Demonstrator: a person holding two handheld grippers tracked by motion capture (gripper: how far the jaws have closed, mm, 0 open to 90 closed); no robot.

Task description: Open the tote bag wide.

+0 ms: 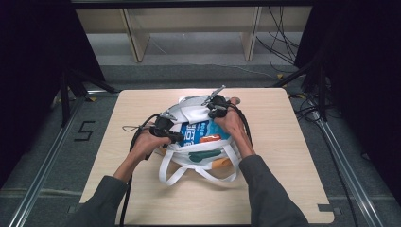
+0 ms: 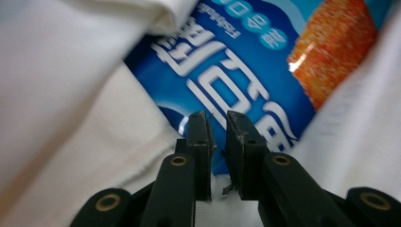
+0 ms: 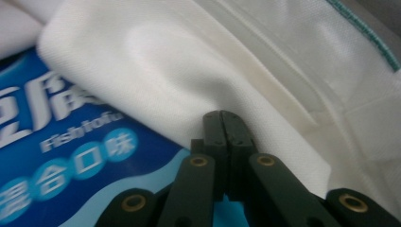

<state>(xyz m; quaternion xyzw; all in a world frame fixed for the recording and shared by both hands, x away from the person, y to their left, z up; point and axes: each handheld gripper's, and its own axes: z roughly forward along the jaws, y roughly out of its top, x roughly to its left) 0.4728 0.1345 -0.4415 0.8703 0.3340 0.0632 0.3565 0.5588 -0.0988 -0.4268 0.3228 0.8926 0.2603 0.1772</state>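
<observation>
Pale wood table (image 1: 283,156), dark surround, shelving and cables beyond. White woven-fabric tote bag (image 1: 198,158) lies mid-table, looped handles toward the person, mouth facing away. Inside: glossy blue snack packet (image 1: 201,132), orange patch, long axis roughly left-right. Left gripper (image 1: 176,136) at packet's left edge, jaws slightly apart. Farther back, right gripper (image 1: 213,113), jaws pressed together on bag fabric.

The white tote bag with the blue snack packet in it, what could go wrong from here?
The right gripper looks shut at the white tote bag's edge; a slight pinch may slip. The left gripper, slightly open, points at the blue packet and could snag it. The handles lie loose near the forearms.
</observation>
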